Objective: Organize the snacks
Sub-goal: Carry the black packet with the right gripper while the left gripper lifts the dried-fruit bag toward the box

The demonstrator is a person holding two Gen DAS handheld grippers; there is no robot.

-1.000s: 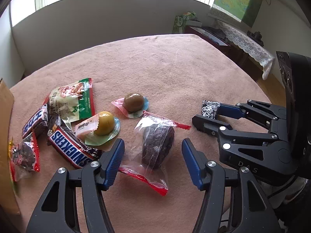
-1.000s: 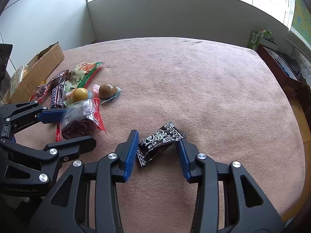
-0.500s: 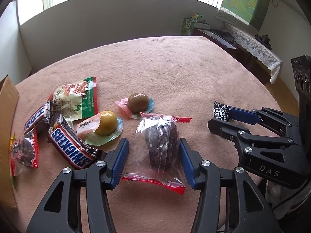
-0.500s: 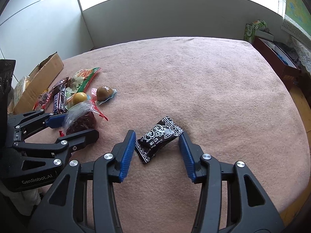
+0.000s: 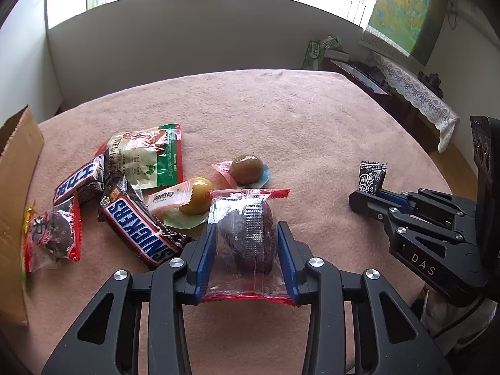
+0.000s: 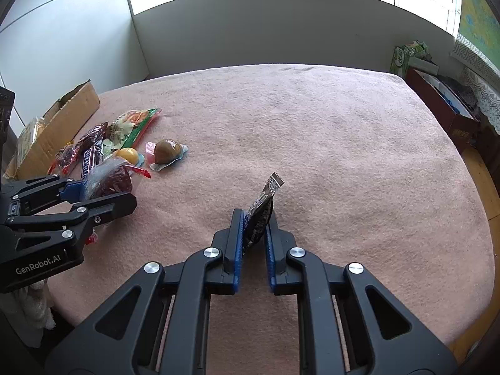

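My left gripper (image 5: 245,234) is shut on a clear red-edged packet with a dark cake (image 5: 247,237), held just above the pink tablecloth (image 5: 281,118). It also shows in the right wrist view (image 6: 106,182). My right gripper (image 6: 254,218) is shut on a black-and-white candy packet (image 6: 261,212), tipped upright; it also shows in the left wrist view (image 5: 372,178). On the cloth lie a Snickers bar (image 5: 137,228), a yellow wrapped ball (image 5: 197,198), a brown wrapped ball (image 5: 247,168), a green-and-red packet (image 5: 147,156) and other small packets (image 5: 53,237).
A cardboard box (image 5: 15,187) stands at the left table edge; it also shows in the right wrist view (image 6: 59,122). A white wall panel runs behind the table. A dark side table with a lace cloth (image 5: 415,93) stands off the right edge.
Both grippers have closed: the left on the dark cake packet, the right on the black candy packet, which has turned from lying flat to standing upright. Both packets are lifted slightly.
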